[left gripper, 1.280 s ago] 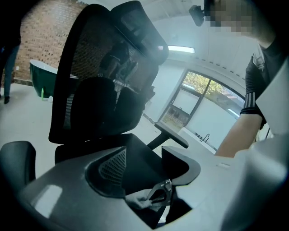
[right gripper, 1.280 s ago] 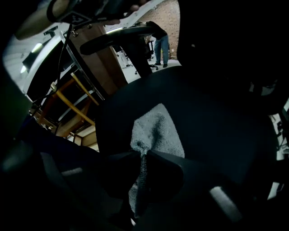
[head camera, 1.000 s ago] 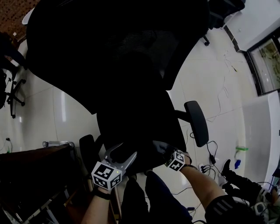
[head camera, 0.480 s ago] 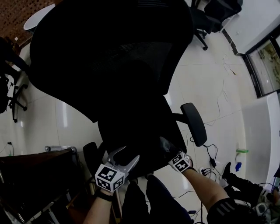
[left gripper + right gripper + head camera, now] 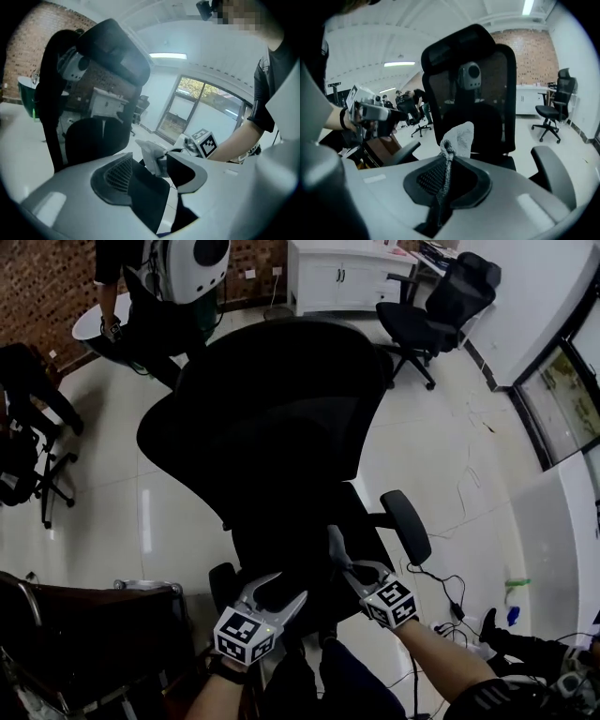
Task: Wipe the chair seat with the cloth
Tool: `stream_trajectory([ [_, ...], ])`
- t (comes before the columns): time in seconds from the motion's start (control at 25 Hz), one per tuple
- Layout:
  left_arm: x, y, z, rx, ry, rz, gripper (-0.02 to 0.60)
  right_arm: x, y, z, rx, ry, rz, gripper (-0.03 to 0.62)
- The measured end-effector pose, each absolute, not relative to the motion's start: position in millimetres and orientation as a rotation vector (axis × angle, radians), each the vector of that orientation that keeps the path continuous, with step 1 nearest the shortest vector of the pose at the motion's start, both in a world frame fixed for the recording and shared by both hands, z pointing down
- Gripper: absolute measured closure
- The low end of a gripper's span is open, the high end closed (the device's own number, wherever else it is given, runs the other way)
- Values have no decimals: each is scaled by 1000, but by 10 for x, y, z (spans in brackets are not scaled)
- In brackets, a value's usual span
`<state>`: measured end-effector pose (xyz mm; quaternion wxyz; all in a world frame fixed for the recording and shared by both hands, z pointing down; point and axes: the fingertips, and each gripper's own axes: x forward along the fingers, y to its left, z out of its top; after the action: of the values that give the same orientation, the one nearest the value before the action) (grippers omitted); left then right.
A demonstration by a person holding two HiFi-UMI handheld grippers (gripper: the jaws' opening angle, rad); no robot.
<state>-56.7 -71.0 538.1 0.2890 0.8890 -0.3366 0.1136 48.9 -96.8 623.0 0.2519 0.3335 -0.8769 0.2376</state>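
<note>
A black office chair stands in front of me, with its backrest [image 5: 272, 418] upright and its seat [image 5: 291, 535] below it. My right gripper [image 5: 335, 542] reaches over the seat's front right part, near the armrest [image 5: 408, 526]. In the right gripper view that gripper [image 5: 449, 150] is shut on a pale grey cloth [image 5: 458, 137], whose bunched end sticks up past the jaws toward the backrest [image 5: 487, 89]. My left gripper [image 5: 278, 589] hovers at the seat's front edge. The left gripper [image 5: 150, 173] is open and holds nothing; beyond its jaws I see the cloth [image 5: 151, 157].
A brown desk [image 5: 84, 634] sits close on my left. Another black chair [image 5: 441, 306] and a white cabinet [image 5: 337, 277] stand at the back, with a person [image 5: 159, 296] behind the chair. Cables [image 5: 450, 568] lie on the glossy floor at right.
My view has lifted, so the room behind the chair shows. The right gripper has moved forward and up over the seat with the cloth. The left gripper has hardly shifted.
</note>
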Motion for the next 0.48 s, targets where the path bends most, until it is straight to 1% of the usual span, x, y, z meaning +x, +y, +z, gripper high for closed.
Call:
stream_trajectory([
  [0.12, -629, -575, 4983, 2431, -911, 305, 360, 374, -956, 5438, 950, -2489, 584, 571],
  [0.28, -703, -297, 4493, 2497, -912, 257, 360, 309, -759, 4557, 1019, -2604, 520, 571],
  [0.48, -703, 120, 4011, 2510, -927, 137, 357, 356, -330, 3846, 1025, -2771, 527, 571],
])
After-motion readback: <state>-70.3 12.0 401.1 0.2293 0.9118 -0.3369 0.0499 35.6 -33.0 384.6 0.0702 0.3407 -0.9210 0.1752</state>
